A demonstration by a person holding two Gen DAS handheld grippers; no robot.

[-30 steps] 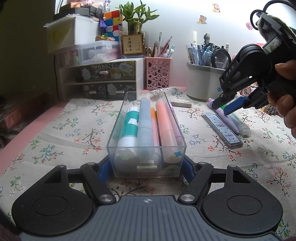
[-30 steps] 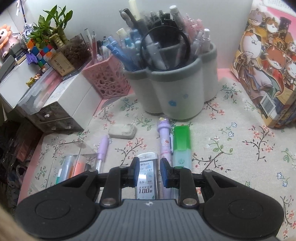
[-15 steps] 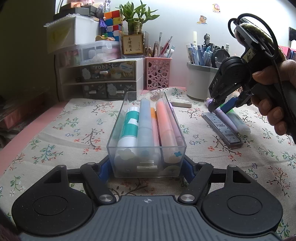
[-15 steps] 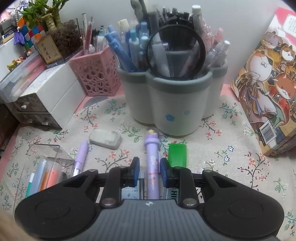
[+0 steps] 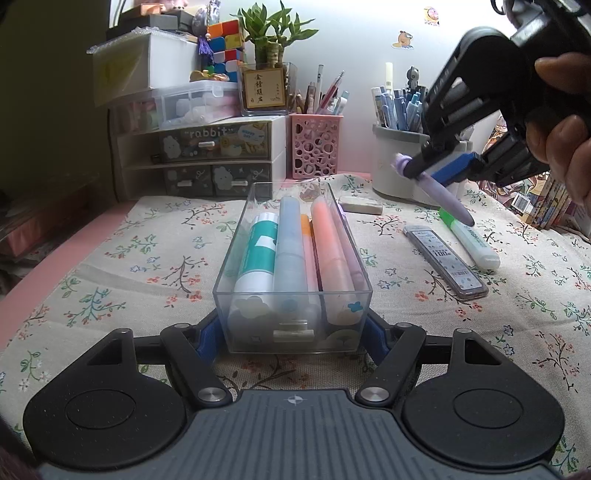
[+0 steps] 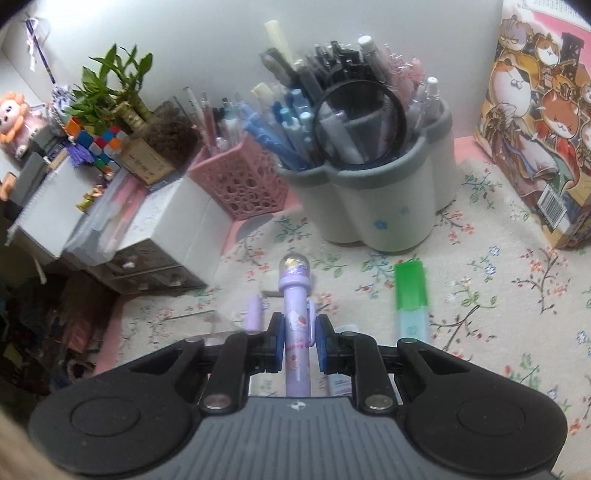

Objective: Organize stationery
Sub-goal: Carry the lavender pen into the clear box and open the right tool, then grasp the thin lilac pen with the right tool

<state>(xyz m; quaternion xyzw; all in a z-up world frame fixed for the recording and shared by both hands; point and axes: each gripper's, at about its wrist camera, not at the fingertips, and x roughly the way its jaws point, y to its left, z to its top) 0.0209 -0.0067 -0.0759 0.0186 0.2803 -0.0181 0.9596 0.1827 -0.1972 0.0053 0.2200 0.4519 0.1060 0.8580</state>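
Both views are lit by soft, even daylight, quite bright on the white wall [image 5: 362,44] at the back. The left side of each view stays dim, almost black near the edge. Shadows on the flowered cloth [image 5: 122,258] are weak and have no hard border. The fisheye lens bends straight lines strongly near the edges and darkens the corners. The left wrist view is sharp. The right wrist view is smeared by motion, most on the green highlighter [image 6: 410,295].

Pale wall [image 5: 362,33] behind floral tablecloth [image 5: 122,266], soft daylight.
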